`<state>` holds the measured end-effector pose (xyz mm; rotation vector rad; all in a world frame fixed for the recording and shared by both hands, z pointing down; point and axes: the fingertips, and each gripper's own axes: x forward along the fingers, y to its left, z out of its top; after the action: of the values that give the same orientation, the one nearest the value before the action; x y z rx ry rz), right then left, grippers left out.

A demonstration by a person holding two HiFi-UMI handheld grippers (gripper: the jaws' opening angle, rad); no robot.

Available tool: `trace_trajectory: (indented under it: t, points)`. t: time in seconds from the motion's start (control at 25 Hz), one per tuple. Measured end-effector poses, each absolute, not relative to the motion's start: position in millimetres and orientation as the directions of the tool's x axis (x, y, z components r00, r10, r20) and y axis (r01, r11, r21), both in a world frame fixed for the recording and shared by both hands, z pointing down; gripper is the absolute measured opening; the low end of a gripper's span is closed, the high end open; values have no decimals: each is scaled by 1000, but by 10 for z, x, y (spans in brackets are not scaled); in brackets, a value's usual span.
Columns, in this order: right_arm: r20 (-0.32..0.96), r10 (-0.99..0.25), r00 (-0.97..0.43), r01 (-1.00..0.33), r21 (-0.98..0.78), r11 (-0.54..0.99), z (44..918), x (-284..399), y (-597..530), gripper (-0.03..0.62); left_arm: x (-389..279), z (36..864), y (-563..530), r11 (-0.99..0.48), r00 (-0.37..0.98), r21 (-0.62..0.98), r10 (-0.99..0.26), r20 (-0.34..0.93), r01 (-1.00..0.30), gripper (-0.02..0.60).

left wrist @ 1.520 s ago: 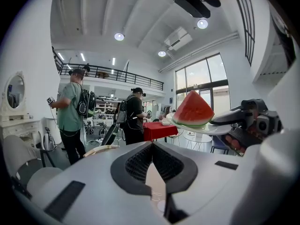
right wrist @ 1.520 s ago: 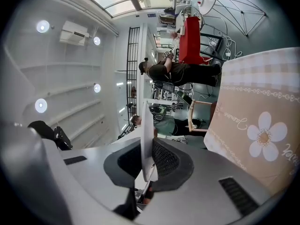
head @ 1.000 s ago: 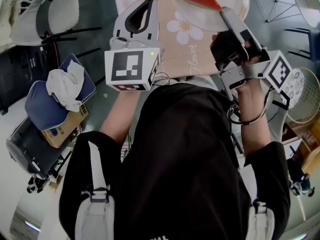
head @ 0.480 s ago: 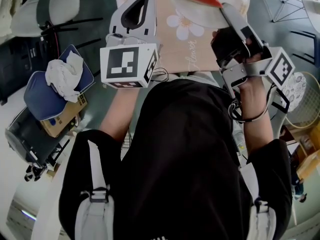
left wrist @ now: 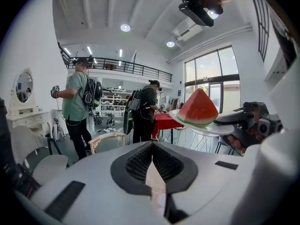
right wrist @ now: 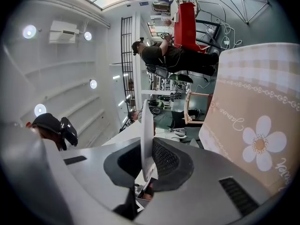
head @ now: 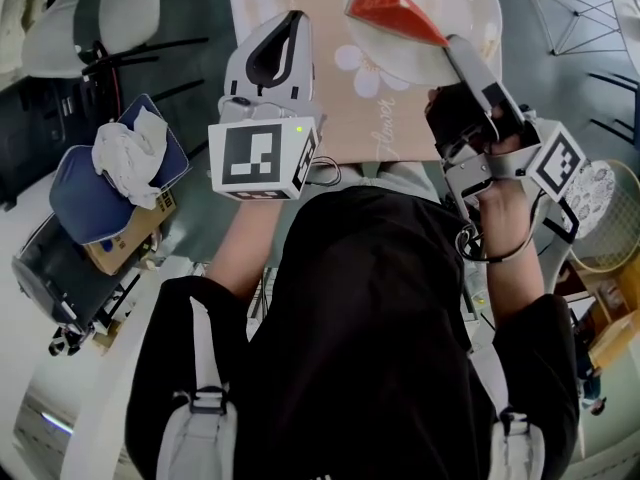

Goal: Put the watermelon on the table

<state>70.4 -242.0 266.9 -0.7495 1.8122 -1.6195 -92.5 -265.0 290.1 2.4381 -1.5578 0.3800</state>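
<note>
A red watermelon wedge lies on a white plate held over the table with the beige flowered cloth. My right gripper is shut on the plate's near rim; in the right gripper view the rim stands edge-on between the jaws, with the cloth to the right. My left gripper hovers over the cloth's left part, shut and empty. In the left gripper view the tips meet, and the wedge on its plate shows at the right.
A chair with a blue cushion and a crumpled white cloth stands at the left beside a cardboard box. A grey chair is at the upper left, a wicker basket at the right. Two people stand far off.
The plate with the watermelon has dropped slightly in the head view and shows more fully. Both grippers keep their states and have barely shifted.
</note>
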Motion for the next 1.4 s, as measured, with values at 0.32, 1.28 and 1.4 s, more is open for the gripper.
trace_trajectory:
  t: [0.32,1.28,1.4]
  points:
    - [-55,-735,-675,-19,-996,92,2899,755,-2528,32,-959,3176,-2740,-393,385,56,-848,364,-918,12]
    - [-55,-723,-688,7,-998,69,3524,797,-2564,32,-800,3863,-2671,-395,398,98,-816,419,-913,12]
    - [-53,-723,-689,10,-998,64,3622,812,-2569,32,-754,3910,-2688,-393,398,102,-817,418,-914,12]
